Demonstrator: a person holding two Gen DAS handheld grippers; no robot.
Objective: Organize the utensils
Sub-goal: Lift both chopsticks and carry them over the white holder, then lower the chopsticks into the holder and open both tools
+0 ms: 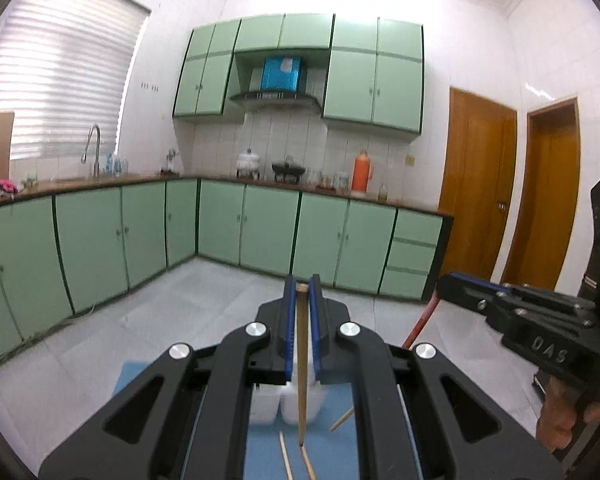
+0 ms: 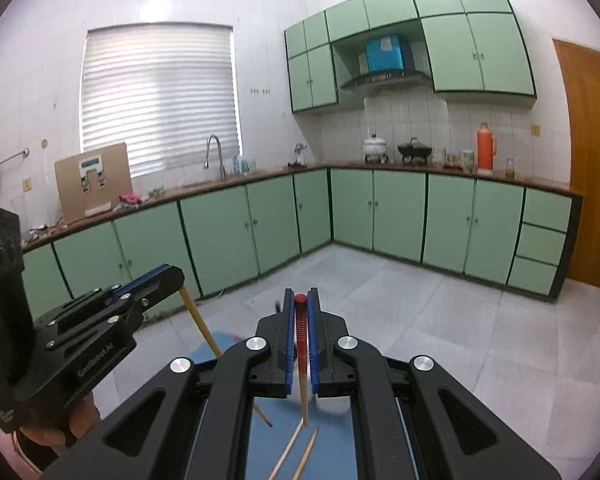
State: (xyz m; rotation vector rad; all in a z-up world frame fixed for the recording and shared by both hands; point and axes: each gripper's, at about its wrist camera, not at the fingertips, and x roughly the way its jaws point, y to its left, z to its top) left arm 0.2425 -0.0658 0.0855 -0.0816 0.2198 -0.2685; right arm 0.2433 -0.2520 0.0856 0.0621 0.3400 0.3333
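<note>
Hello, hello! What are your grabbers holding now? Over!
Left gripper shut on plain chopstick. Right gripper shut on red-topped chopstick. Two chopsticks on blue mat. Nothing blocking.

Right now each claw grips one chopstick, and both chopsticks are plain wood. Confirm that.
Not quite. The left claw holds a plain wooden chopstick, but the right claw holds a red-topped chopstick, as the right wrist view shows.
</note>
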